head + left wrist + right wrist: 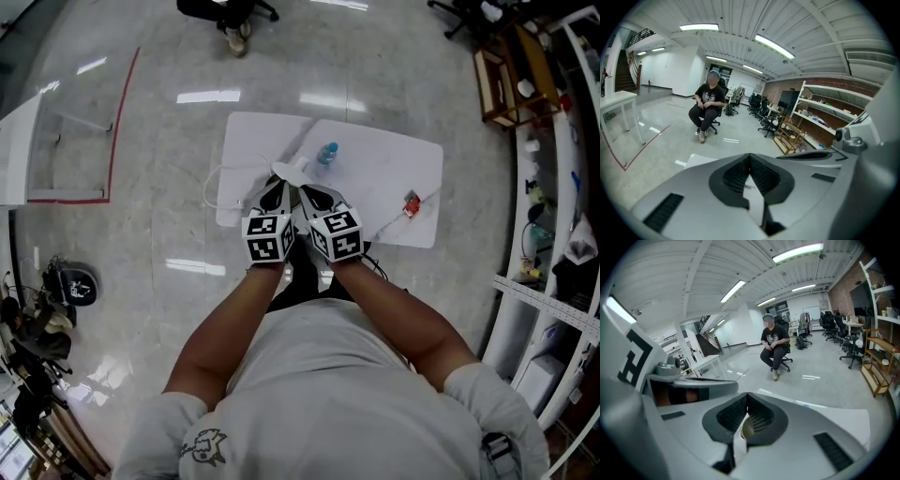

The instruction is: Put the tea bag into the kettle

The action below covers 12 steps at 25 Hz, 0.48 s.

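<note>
In the head view a small red tea bag (411, 204) with a white string lies near the right edge of the white table (394, 159). A white kettle (292, 169) sits at the table's middle, just beyond my fingertips and mostly hidden by them. My left gripper (278, 185) (750, 157) and right gripper (306, 188) (747, 397) are held side by side over the table's near middle, well left of the tea bag. Both pairs of jaws meet at their tips and I see nothing gripped. A pale round shape shows through the gap behind the right jaws.
A blue-capped bottle (327, 153) stands just right of the kettle. A white cord (212, 187) loops off the table's left edge. A person sits on an office chair (708, 112) across the glossy floor. Shelving (553, 178) lines the right wall.
</note>
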{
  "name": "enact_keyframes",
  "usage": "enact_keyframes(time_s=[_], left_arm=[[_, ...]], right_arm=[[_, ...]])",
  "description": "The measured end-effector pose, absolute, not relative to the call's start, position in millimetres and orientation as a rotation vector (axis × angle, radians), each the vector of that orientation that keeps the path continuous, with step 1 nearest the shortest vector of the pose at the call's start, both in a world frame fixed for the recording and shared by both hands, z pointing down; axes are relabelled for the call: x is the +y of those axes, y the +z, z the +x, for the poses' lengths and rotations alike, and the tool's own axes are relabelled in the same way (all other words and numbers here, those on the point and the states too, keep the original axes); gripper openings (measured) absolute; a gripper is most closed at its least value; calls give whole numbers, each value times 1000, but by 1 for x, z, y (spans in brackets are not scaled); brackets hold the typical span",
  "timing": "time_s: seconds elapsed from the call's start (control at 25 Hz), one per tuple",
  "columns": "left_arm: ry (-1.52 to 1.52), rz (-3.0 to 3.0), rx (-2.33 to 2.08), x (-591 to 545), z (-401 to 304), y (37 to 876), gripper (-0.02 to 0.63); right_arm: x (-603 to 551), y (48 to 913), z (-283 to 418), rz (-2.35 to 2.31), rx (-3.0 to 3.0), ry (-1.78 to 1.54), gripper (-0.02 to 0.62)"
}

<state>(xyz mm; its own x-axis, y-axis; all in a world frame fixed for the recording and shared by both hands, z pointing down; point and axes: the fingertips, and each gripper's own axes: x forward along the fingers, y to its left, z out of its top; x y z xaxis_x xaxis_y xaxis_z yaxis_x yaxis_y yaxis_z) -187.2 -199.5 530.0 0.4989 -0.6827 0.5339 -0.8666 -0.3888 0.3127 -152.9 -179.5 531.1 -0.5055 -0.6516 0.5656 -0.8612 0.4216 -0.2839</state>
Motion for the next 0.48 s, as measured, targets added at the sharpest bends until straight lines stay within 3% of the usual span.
enact_keyframes(time_s=[0.48], left_arm=[[309,2445,-1198,-230,-125,417,2]], right_arm=[[-209,418,-94,1569,-2406,559,11]])
